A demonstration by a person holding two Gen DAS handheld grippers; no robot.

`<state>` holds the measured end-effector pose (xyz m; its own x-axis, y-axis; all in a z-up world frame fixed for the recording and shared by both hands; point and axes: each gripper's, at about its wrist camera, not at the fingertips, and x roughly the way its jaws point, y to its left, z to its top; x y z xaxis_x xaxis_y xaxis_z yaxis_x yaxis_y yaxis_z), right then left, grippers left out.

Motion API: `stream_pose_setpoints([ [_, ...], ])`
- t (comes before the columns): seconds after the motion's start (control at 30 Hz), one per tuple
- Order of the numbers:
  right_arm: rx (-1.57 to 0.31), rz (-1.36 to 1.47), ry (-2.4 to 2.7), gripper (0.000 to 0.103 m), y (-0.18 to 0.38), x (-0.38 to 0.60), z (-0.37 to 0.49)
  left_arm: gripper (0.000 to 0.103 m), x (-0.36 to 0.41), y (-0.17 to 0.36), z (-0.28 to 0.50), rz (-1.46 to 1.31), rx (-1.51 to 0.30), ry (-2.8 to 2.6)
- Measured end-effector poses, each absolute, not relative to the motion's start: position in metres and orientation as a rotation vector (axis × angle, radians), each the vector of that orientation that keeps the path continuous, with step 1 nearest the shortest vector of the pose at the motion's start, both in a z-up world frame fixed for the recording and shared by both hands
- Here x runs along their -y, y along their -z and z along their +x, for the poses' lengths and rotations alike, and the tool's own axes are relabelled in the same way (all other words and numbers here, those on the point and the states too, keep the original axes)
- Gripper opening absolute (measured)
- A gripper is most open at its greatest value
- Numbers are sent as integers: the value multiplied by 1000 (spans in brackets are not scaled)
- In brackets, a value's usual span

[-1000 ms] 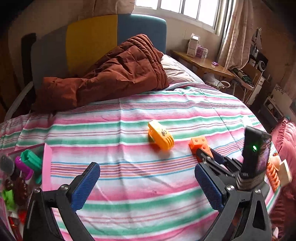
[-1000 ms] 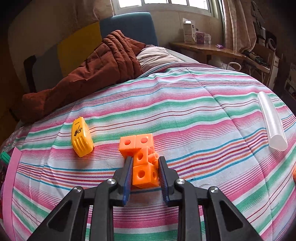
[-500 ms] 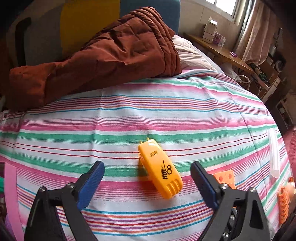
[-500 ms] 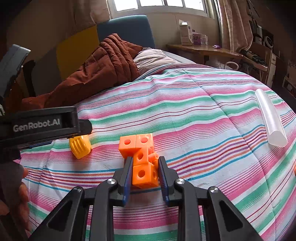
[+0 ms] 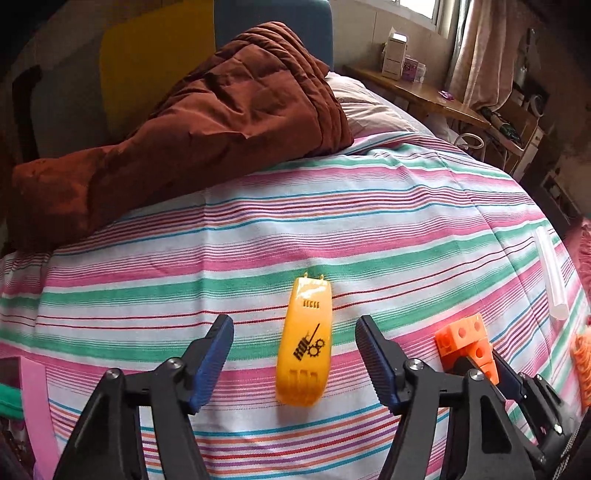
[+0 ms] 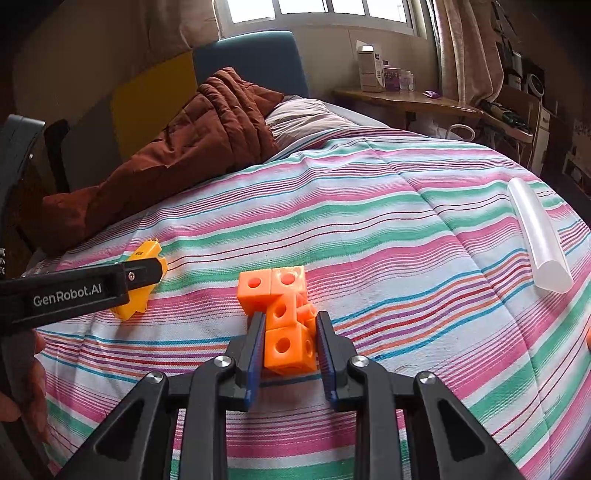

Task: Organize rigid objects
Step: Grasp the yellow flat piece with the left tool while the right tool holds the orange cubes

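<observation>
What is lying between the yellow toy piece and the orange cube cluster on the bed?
In the right wrist view, only bare striped bedcover lies between the yellow toy piece and the orange cube cluster; the left gripper's finger crosses over the toy itself.

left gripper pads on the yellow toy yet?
Apart. The left wrist view shows striped bedcover on both sides of the yellow toy, between it and each pad of the left gripper; the jaws are closing around it.

Bedroom w/ striped bed (image 6: 369, 206) centre, brown quilt (image 5: 207, 122) upper left, daylit window (image 6: 314, 7) top, wooden shelf (image 6: 406, 98) & curtain (image 5: 480, 48) upper right.
</observation>
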<state>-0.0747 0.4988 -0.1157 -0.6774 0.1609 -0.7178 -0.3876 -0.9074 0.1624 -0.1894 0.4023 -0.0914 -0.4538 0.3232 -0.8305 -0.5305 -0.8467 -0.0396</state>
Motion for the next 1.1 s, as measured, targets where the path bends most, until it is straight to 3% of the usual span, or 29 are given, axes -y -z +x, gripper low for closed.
stream_pose_setpoints([
  [0.03, -436, -1067, -2591, 26, 116, -498, -75, 67, -406, 93, -189, -1243, -333, -2304],
  [0.1, -433, -1068, -2589, 26, 116, -498, -75, 42, -413, 99, -187, -1238, -378, -2292],
  [0.2, -432, -1067, -2589, 26, 116, -498, -75, 28, -419, 104, -181, -1207, -423, -2294],
  [1.1, -343, -1074, -2562, 26, 116, -492, -79, 26, -348, 98, -120, -1120, -209, -2282],
])
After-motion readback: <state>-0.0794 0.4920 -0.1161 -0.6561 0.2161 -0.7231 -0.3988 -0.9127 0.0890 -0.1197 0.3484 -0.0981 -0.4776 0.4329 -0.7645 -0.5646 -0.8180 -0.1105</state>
